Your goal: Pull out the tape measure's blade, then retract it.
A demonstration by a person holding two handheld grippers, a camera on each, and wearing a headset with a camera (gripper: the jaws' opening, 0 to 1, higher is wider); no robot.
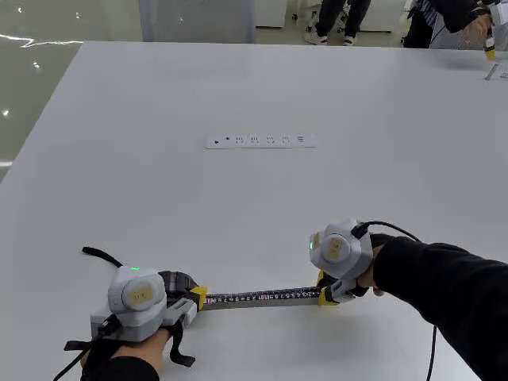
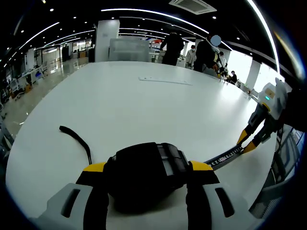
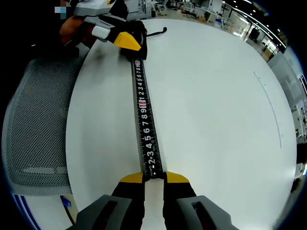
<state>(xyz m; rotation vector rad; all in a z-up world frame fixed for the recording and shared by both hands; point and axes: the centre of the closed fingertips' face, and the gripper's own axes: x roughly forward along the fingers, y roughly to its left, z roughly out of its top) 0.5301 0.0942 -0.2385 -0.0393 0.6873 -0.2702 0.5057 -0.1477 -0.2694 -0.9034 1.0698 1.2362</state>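
Holding the tape measure's black case (image 2: 146, 175) clamped between the jaws of my left gripper (image 1: 193, 298), I have the right gripper (image 3: 153, 178) pinched shut on the tip of the blade (image 3: 142, 115). The blade lies stretched flat along the white table (image 1: 238, 206) between the two, with numbers past ten readable in the right gripper view. I judge the pull-out largely done. The retraction is not yet done: the blade must be fed back into the case.
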